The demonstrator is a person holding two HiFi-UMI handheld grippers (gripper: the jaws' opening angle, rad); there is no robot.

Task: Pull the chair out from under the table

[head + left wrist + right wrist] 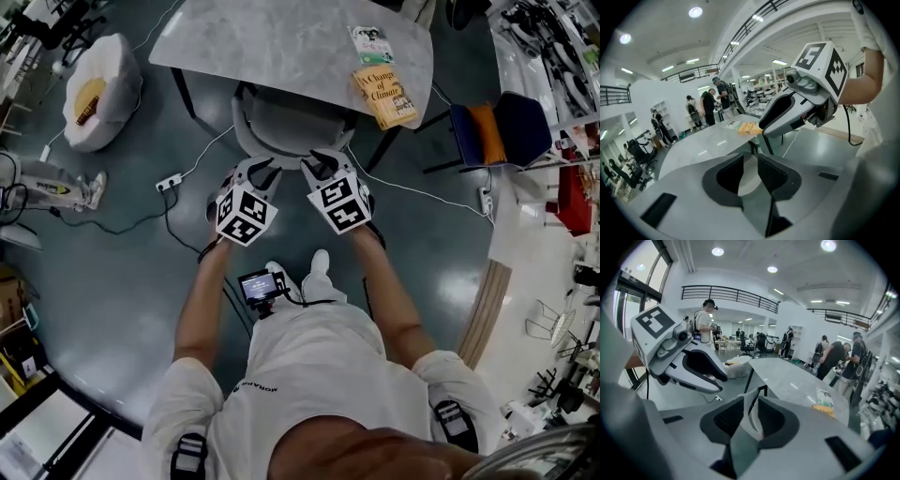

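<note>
**Mia:** Where is the chair?

**Tom:** The light grey chair with a curved back [291, 127] is pushed in under the big grey desk with a stone-look top [262, 47]. Only its back sticks out at the near side of the desk.

**Mia:** What is the person doing?

**Tom:** The person in the white shirt holds the left gripper [255, 171] and the right gripper [323, 163] side by side. Both point down at the top edge of the chair back.

**Mia:** Are the left jaws together?

**Tom:** No, they stand a little apart. In the left gripper view a pale grey bit of the chair shows in the gap. I cannot tell if the pads touch it.

**Mia:** And the right jaws?

**Tom:** They are a little apart too. The thin top edge of the chair back stands up between them. The pads do not look pressed on it.

**Mia:** What is on the desk?

**Tom:** A yellow paper book [384, 97] lies flat near the right corner. A small green and white booklet [372, 42] lies just behind it.

**Mia:** What else is around?

**Tom:** A white round beanbag [98, 94] sits on the dark shiny floor [112, 281] to the left, well apart from the desk. A blue chair with an orange cushion [497, 131] stands to the right. A white power strip [169, 182] lies on the floor near the left gripper.
</note>
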